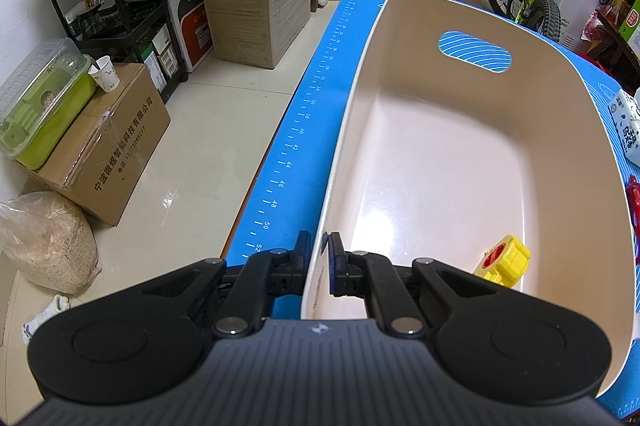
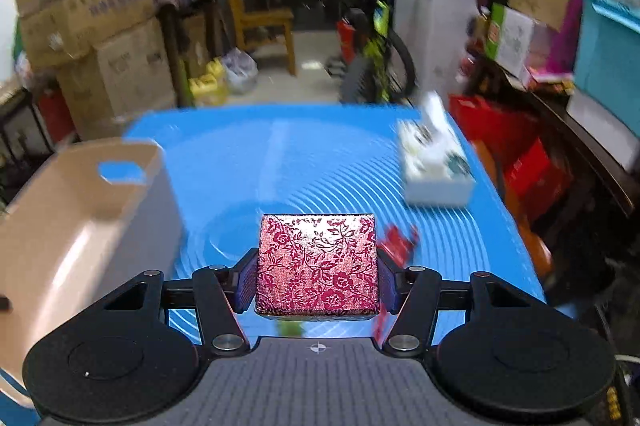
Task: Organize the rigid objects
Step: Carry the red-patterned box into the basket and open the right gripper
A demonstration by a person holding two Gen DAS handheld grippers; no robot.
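Bin (image 2: 80, 210) lies left of the right gripper (image 2: 317, 276), which clamps the floral box (image 2: 317, 264). Left gripper (image 1: 319, 258) pinches the bin's rim.

I see a square box (image 2: 317, 264) wrapped in red-and-silver floral paper, lifted above the blue mat (image 2: 304, 162), top face level. My beige plastic bin (image 1: 460, 154) with a cut-out handle stands on the mat's left side, holding one yellow-and-red toy (image 1: 505, 261) near its right wall.

Motion blurs the tissue box (image 2: 438, 162); edge crops the carton (image 1: 628, 126).
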